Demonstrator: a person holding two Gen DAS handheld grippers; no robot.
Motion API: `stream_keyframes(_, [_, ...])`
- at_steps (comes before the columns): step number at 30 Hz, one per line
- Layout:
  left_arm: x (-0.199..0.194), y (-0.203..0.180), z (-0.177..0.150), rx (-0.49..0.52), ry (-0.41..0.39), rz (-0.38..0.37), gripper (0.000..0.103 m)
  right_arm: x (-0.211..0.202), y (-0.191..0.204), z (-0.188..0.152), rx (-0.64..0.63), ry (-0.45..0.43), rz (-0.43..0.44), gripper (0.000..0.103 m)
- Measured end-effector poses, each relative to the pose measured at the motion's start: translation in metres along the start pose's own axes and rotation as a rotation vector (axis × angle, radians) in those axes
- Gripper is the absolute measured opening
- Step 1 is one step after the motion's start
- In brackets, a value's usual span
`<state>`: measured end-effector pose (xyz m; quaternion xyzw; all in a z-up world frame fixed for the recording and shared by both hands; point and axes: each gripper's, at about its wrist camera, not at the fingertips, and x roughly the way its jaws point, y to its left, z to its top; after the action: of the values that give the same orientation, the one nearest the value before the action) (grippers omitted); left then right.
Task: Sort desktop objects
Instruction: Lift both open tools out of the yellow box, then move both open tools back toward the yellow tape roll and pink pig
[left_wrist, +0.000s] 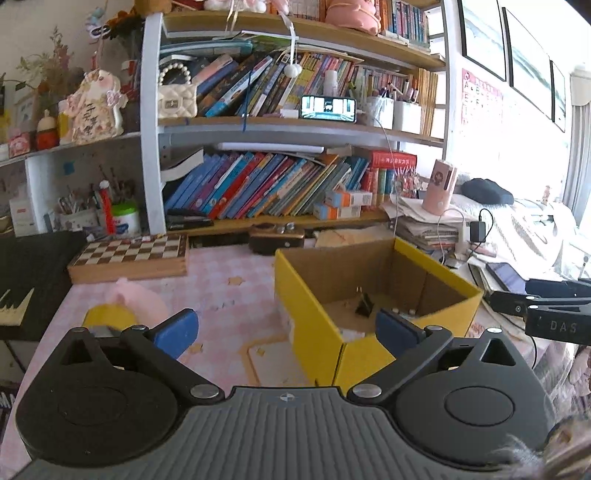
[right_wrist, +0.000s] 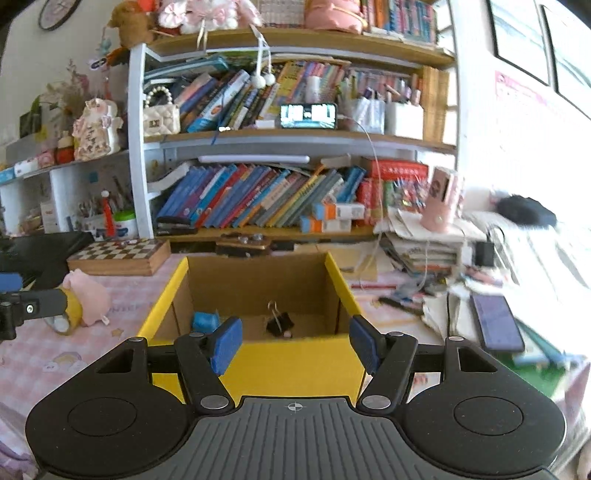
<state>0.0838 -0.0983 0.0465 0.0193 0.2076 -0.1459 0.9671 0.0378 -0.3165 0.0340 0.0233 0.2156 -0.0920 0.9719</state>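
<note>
An open cardboard box with yellow outer walls (right_wrist: 258, 365) stands on a pink checked desk mat (left_wrist: 229, 273) below crowded bookshelves. Inside the box lie a black binder clip (right_wrist: 279, 323) and a small blue object (right_wrist: 204, 320). The left gripper (left_wrist: 286, 328) hangs spread wide and empty at the box's near corner; the right gripper (right_wrist: 293, 343), partly open, holds nothing at its front wall. Left of the box sit a pink plush pig (right_wrist: 86, 291) and a yellow tape roll (right_wrist: 70, 312).
</note>
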Motion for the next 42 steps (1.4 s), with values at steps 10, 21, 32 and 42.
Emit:
stream_keyframes(10, [-0.023, 0.021, -0.035, 0.006, 0.054, -0.007, 0.103, -0.018, 0.037, -0.046, 0.048, 0.114, -0.048, 0.066])
stream_keyframes(21, [-0.035, 0.043, -0.065, -0.014, 0.159, -0.031, 0.103, -0.031, 0.071, -0.070, 0.031, 0.208, -0.033, 0.066])
stream_keyframes(32, [-0.048, 0.062, -0.087, 0.003, 0.236, -0.052, 0.103, -0.040, 0.105, -0.089, 0.028, 0.281, 0.023, 0.066])
stream_keyframes(42, [-0.060, 0.089, -0.096, -0.011, 0.244, -0.014, 0.103, -0.039, 0.140, -0.095, -0.015, 0.307, 0.095, 0.066])
